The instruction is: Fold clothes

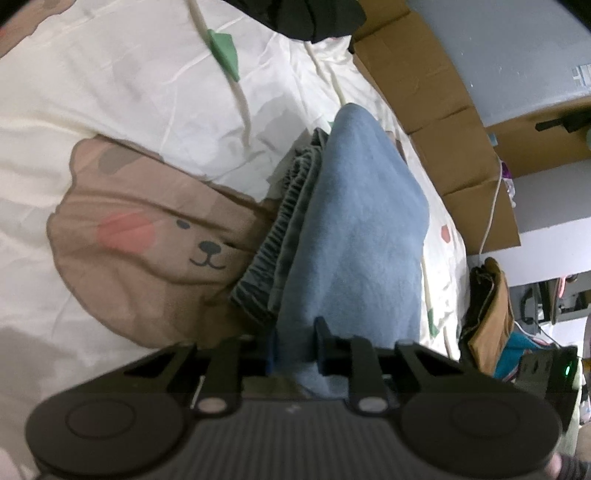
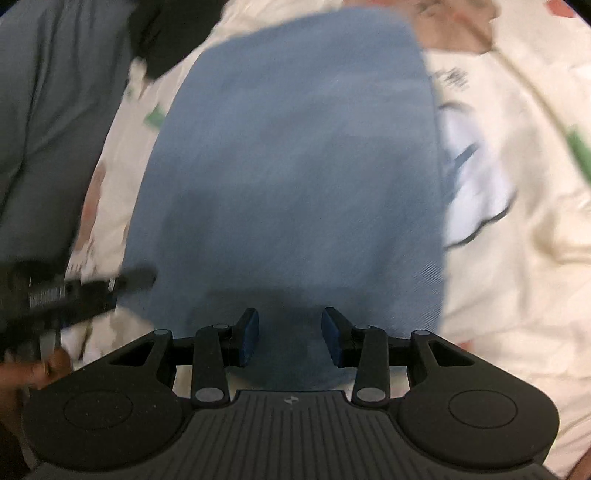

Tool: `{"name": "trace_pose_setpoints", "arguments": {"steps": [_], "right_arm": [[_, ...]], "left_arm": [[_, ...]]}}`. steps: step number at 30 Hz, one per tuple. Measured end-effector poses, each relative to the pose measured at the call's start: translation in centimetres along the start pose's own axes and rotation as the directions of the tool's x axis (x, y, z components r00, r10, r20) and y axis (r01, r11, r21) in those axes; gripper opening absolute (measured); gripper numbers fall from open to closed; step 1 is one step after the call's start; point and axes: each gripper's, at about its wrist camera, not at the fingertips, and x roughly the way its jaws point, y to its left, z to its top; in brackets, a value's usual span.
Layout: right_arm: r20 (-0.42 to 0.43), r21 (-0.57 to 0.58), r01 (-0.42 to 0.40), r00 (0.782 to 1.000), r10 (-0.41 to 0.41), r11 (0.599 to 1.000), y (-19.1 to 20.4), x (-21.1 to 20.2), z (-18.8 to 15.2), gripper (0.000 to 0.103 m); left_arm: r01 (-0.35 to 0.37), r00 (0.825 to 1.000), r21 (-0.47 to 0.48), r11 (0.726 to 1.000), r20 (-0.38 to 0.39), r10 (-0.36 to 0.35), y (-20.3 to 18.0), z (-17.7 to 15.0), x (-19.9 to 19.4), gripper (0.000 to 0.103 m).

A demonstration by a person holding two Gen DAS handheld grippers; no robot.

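Note:
A pair of light blue jeans (image 1: 354,229) lies folded on a cream bedsheet (image 1: 110,92) printed with a brown bear. Its gathered elastic waistband (image 1: 284,229) shows along the left edge. My left gripper (image 1: 297,347) is shut on the near end of the jeans, with blue fabric pinched between its fingers. In the right wrist view the same jeans (image 2: 288,166) fill the middle, blurred. My right gripper (image 2: 290,339) is open just over their near edge, with nothing between its fingers. The left gripper's body (image 2: 74,291) shows at the left of that view.
Cardboard boxes (image 1: 443,122) line the bed's far right edge, with a white cable (image 1: 491,206) hanging beside them. A black garment (image 1: 306,18) lies at the top of the bed. Grey-blue fabric (image 2: 48,129) lies left of the jeans. A brown bag (image 1: 491,314) sits beyond the bed.

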Motion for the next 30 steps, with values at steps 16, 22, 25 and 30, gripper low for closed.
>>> {"name": "trace_pose_setpoints", "arguments": {"steps": [16, 22, 25, 30], "right_arm": [[0.046, -0.062, 0.018, 0.999, -0.016, 0.998, -1.0, -4.2, 2.7, 0.016], [0.147, -0.080, 0.074, 0.987, -0.061, 0.994, -2.9, -5.1, 5.8, 0.016], [0.182, -0.091, 0.115, 0.979, -0.097, 0.989, -3.7, -4.7, 8.0, 0.016], [0.228, -0.102, 0.168, 0.963, -0.141, 0.981, -4.5, -3.8, 11.4, 0.016]], "left_arm": [[-0.099, 0.989, 0.153, 0.983, 0.121, 0.080, -4.8, 3.9, -3.0, 0.024], [-0.088, 0.993, 0.255, 0.963, 0.101, 0.064, -7.7, 6.1, -0.3, 0.024], [-0.096, 0.995, 0.333, 0.938, 0.071, 0.076, -9.1, 7.4, 2.0, 0.024], [-0.119, 0.993, 0.405, 0.907, 0.031, 0.116, -9.9, 9.1, 5.3, 0.023]]}}
